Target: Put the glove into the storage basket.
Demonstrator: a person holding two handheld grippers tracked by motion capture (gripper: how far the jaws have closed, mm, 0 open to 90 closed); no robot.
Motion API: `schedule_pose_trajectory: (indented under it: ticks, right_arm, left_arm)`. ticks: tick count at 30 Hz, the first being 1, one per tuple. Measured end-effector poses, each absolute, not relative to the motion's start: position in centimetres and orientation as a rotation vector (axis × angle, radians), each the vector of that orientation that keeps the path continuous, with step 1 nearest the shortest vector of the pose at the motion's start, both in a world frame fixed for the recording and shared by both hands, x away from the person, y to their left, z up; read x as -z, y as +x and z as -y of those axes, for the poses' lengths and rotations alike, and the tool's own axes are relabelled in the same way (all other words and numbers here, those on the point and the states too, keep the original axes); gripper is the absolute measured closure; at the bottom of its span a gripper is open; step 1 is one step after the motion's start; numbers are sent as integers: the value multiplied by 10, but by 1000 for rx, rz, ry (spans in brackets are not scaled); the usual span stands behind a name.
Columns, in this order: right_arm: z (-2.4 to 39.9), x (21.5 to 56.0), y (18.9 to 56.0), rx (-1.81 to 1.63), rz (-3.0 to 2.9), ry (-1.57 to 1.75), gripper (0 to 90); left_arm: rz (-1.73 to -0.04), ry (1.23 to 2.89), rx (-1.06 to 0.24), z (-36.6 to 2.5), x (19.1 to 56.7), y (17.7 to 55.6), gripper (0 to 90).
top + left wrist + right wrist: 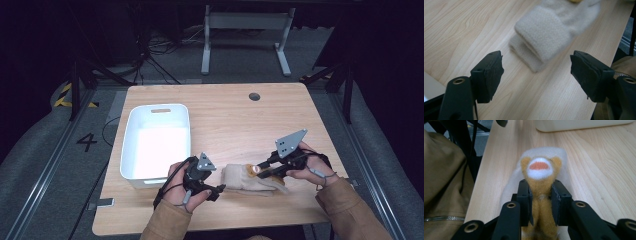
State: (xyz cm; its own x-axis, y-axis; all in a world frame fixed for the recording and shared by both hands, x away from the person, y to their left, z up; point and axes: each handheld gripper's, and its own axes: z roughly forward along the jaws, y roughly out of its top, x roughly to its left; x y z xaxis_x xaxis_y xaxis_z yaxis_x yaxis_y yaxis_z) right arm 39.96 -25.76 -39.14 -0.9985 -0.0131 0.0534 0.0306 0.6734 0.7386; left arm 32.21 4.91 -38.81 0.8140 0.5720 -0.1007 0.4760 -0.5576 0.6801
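Cream fleece mitten [250, 180] lies on table [240, 115] right of the white bin [157, 145]. Right claw [541, 197] pinches its orange plush face; left claw [536, 75] gapes empty near cuff. Binning remains.

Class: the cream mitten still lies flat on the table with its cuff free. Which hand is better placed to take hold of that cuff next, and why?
Probably the left. The left gripper is open, aimed at the cream mitten's cuff just ahead of it. The right gripper is shut on the orange plush toy lying on the mitten, so it is not free.
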Motion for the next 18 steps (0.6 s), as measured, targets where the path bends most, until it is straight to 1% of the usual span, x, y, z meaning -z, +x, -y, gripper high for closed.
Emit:
schedule_pose_trajectory:
  ticks: [9, 14, 15, 16, 18]
  right_arm:
    - [251, 410, 405, 1201, 2827, -17, 717]
    - [248, 415, 405, 1163, 2852, -11, 706]
    - [248, 418, 406, 1140, 2862, -36, 678]
    - [248, 418, 406, 1140, 2862, -36, 678]
    - [248, 419, 405, 1129, 2885, -90, 550]
  left_arm:
    - [-756, 2281, -162, -45, 392, 322, 262]
    - [-749, 2289, -159, -44, 393, 323, 262]
    - [-751, 2291, -159, -42, 393, 323, 262]
    - [-751, 2291, -159, -42, 393, 323, 262]
    - [-746, 2298, -155, -41, 394, 323, 262]
